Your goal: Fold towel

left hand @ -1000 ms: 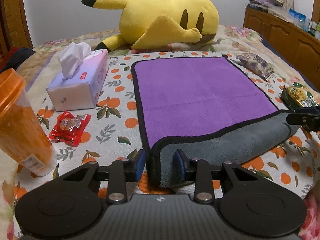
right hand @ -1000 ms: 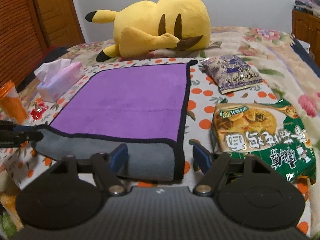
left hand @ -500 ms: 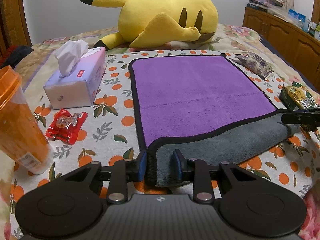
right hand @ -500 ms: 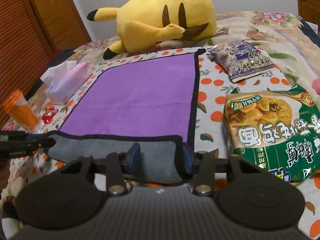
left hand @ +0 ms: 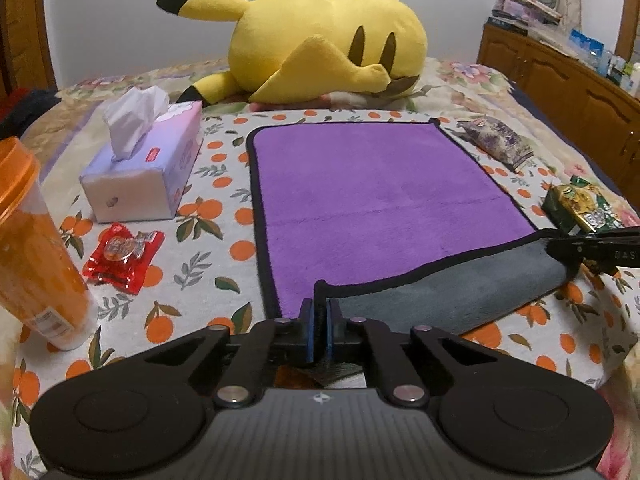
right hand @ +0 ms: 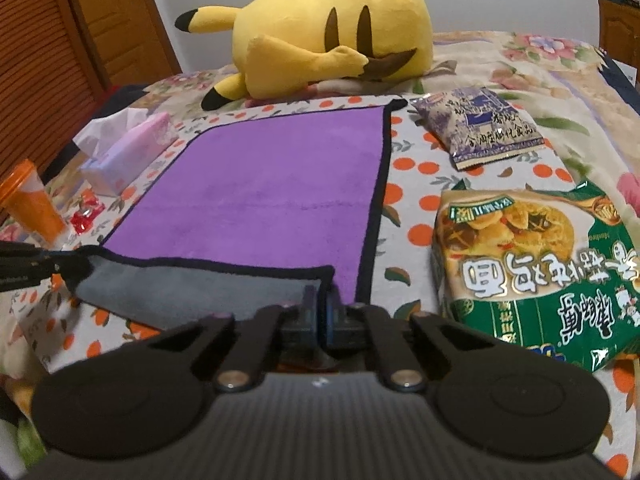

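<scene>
The purple towel (left hand: 372, 196) lies spread on the orange-print bedcover (left hand: 216, 208), with its near edge turned over so the grey underside shows as a band along the front. The left gripper (left hand: 319, 326) is pinched tight on the near left corner, blue pads together on the black hem, and the right gripper (right hand: 319, 316) is clamped the same way on the near right corner. The first fold looks barely begun. From where I stand, the worry is the carry toward the far edge: if one hand travels faster or higher than the other, the grey band will skew and the corners will not meet. The pinch is only on the hem, so the thick pile could slip free if the cloth drags on the cover. The noodle packet (right hand: 532, 256) sits just beside the right edge and the foil snack bag (right hand: 478, 124) near the far right corner; a wide swing could nudge either. The tissue box (left hand: 144, 168), the red candy wrapper (left hand: 122, 258) and the orange cup (left hand: 34, 248) stand apart on the left, the tall cup the easiest to tip. The towel is plush and soft with rounded corners and a faint crease across its middle. The yellow plush toy (left hand: 320, 48) lies beyond the far edge.
</scene>
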